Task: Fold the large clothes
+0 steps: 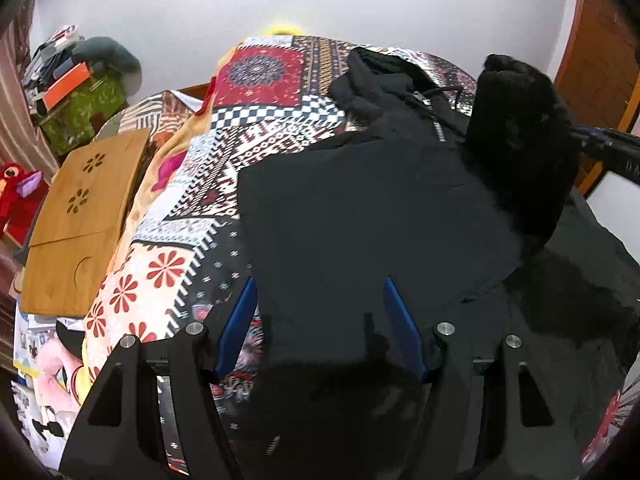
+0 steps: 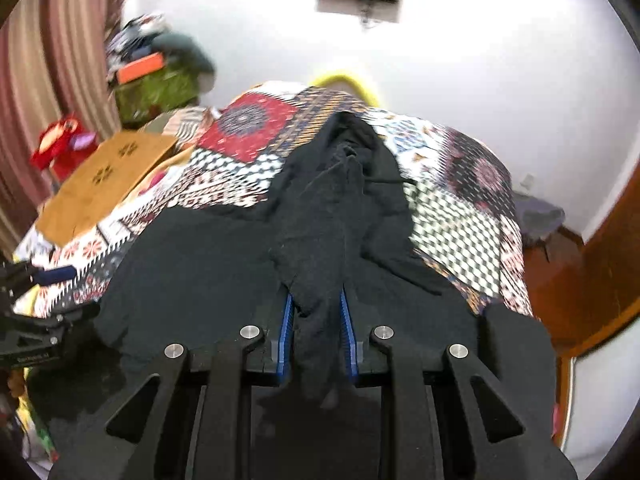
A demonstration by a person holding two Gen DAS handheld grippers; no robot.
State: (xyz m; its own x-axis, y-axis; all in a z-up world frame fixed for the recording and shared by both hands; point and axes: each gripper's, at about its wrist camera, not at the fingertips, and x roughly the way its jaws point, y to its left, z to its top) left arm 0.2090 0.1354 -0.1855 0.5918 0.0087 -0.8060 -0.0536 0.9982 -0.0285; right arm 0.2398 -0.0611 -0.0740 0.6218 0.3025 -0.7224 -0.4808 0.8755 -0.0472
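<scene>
A large black zip hoodie (image 1: pixel 360 208) lies spread on a patterned patchwork bedspread (image 1: pixel 256 120). My left gripper (image 1: pixel 320 292) is open, its blue fingers (image 1: pixel 240 320) wide apart above the hoodie's left edge. My right gripper (image 2: pixel 316 312) is shut on a bunched fold of the black hoodie (image 2: pixel 336 208) and lifts it. In the left wrist view that raised black fabric (image 1: pixel 516 140) hangs from the right gripper at the right. In the right wrist view the left gripper's body (image 2: pixel 32 320) shows at the left edge.
A wooden lap tray (image 1: pixel 84 216) lies on the bed's left side, with a red plush toy (image 1: pixel 20 196) beyond it. A green box with clutter (image 1: pixel 80 112) stands by the striped curtain (image 2: pixel 60 60). A wooden door (image 1: pixel 600 72) is at the right. The white wall is behind the bed.
</scene>
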